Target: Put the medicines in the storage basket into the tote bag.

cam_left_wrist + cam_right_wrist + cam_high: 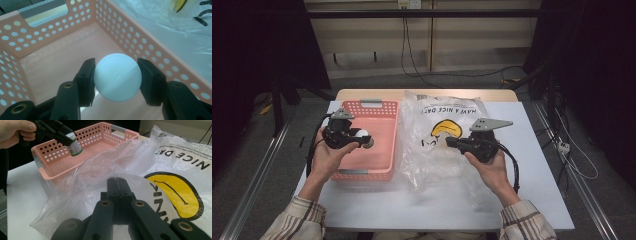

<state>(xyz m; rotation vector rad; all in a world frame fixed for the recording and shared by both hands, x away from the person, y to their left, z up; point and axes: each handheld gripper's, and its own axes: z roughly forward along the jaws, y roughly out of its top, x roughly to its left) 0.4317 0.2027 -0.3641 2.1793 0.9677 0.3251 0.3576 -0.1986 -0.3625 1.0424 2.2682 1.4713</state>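
- A small white bottle with a rounded white cap and a green label (74,145) is held between the two black fingers (86,80) of the left gripper (346,135); in the left gripper view the pads press on either side of its round white end (117,77).
- The bottle hangs in the air above the open top of a salmon-pink perforated plastic basket with grey handle inserts (388,111), clear of the basket's floor, over the basket's left half in the high view.
- The right gripper view shows the bottle tilted, its green-labelled end pointing down toward the basket's interior (82,155).
- The basket stands on the left half of the white bench (542,170), its long sides running from near to far.
- Just right of the basket, touching its right wall, lies a crumpled clear plastic bag printed with a yellow smiley face and black lettering (447,131); it covers the middle of the bench.
- The right gripper (452,141) rests on this bag, its black fingers (117,187) clenched together; the bag's film lies around the tips, and whether a fold is pinched between them cannot be told.
- The person's left hand (328,154) wraps the left gripper's handle at the basket's left edge; the right hand (492,167) holds the other over the bag's right part.
- Both forearms, in beige plaid sleeves (294,220), come in from the near edge of the bench.
- Beyond the far edge, black cables (412,55) trail down a pale wall and across the grey floor.
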